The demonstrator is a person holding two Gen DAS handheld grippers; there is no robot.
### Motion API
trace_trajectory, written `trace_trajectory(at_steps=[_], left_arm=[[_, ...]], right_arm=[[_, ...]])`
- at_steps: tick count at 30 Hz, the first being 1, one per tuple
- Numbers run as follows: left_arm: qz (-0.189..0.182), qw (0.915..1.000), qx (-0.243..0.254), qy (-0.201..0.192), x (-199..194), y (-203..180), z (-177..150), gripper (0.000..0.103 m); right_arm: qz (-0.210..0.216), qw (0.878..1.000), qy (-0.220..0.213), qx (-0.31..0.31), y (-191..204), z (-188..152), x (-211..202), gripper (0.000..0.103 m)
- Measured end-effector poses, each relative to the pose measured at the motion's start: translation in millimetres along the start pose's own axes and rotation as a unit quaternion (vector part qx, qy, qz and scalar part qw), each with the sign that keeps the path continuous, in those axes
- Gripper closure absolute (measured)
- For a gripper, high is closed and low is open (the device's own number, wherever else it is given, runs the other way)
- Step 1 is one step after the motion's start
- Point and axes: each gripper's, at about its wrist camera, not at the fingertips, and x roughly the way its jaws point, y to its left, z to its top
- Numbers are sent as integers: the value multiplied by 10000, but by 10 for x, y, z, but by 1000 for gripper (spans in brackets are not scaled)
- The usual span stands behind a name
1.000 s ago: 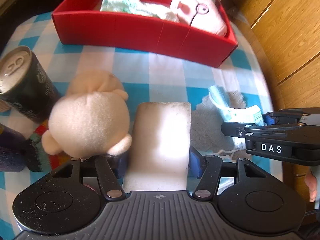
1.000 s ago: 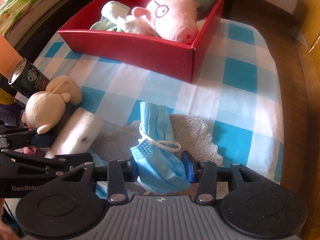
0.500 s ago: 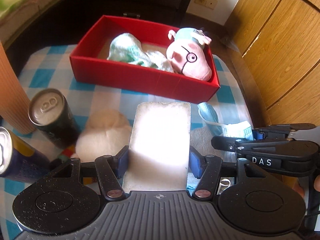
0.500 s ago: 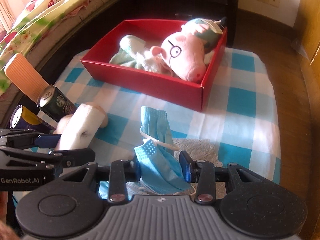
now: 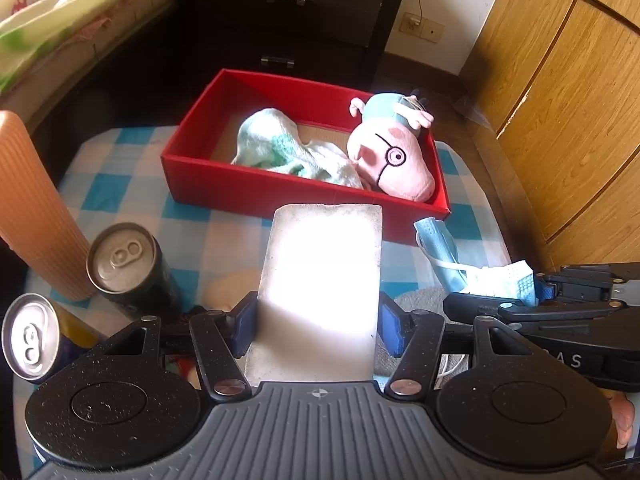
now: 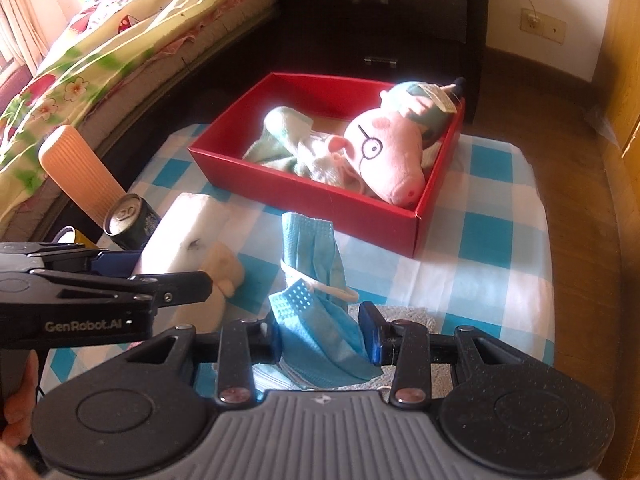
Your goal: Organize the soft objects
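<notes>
Left wrist: cans (image 5: 128,264) beside tool-held sponge (image 5: 320,280).

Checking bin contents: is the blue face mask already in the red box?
No, the blue face mask hangs in the right gripper, short of the red box.

We are seeing a black can (image 5: 128,268) standing beside an orange ribbed cylinder (image 5: 32,208) on the checked desk (image 6: 496,248), a yellow can (image 5: 32,336) nearer us, a dark dresser (image 5: 296,20) and wooden cupboards (image 5: 568,92) behind
</notes>
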Motion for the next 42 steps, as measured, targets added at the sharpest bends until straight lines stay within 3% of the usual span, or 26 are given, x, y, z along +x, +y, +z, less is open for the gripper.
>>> trace_trajectory(at_steps=[12, 42], left_arm=[[29, 9994, -26, -336, -164, -21, 126, 43], [290, 9972, 163, -676, -214, -123, 276, 42]], right_arm=[[49, 9995, -289, -98, 91, 73, -183, 87], [-37, 9976, -689, -43, 139, 239, -333, 87]])
